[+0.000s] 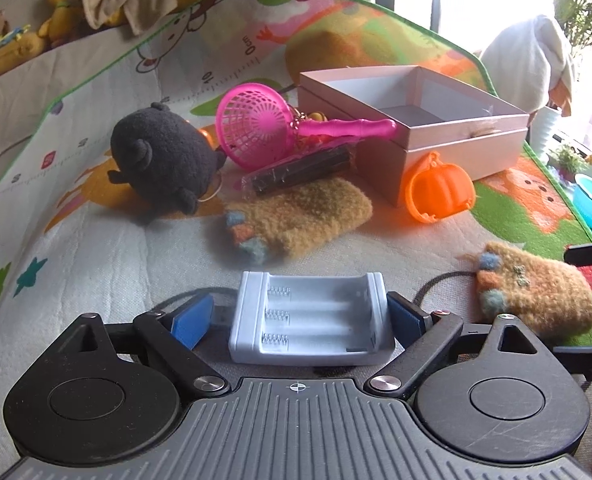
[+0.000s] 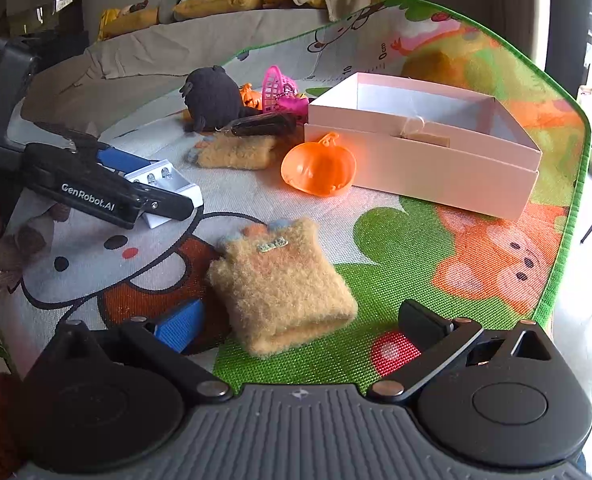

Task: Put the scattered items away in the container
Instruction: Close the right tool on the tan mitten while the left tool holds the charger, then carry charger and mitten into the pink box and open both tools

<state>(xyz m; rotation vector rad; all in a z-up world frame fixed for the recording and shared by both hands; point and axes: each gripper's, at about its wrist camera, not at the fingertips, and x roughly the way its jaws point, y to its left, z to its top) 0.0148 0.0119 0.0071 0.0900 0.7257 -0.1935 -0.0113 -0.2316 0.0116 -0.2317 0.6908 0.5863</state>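
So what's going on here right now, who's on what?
The left gripper has its jaws around the grey battery holder on the play mat; whether the pads press on it yet is unclear. The right gripper is open over a fuzzy orange mitten, not gripping it. The white box looks empty. Still on the mat: the second mitten, orange pumpkin bucket, pink net scoop, black plush and a dark wrapped bar.
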